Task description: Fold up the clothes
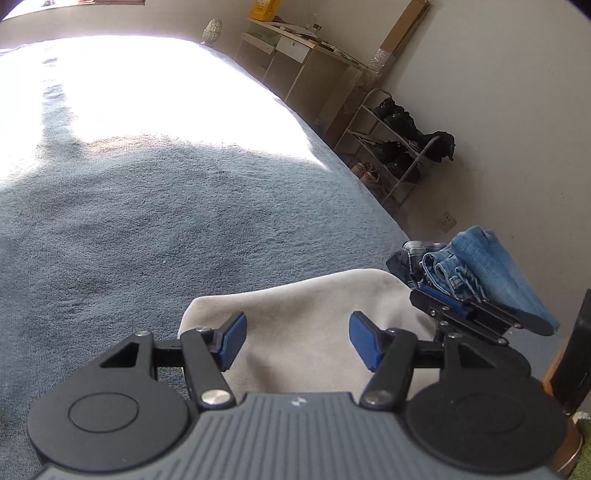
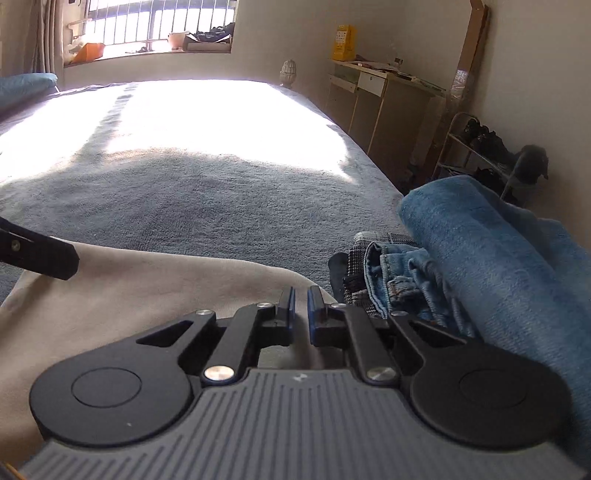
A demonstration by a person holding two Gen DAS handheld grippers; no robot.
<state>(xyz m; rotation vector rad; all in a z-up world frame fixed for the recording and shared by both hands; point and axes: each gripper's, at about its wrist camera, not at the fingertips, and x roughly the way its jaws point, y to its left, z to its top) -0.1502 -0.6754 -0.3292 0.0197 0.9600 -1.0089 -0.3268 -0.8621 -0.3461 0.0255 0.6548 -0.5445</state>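
Observation:
A beige garment lies flat on the grey-blue bed cover at the near edge. My left gripper hovers over it, open, with nothing between its blue pads. One left finger enters the right wrist view from the left edge. My right gripper is shut at the garment's right corner; no cloth shows between its pads. Right beside it sits a pile of jeans and plaid cloth with a folded blue piece on top.
The bed's right edge runs along a narrow floor strip. Against the wall stand a shoe rack, a low desk cabinet and a tall cardboard strip. Sun glares on the bed's far half below a barred window.

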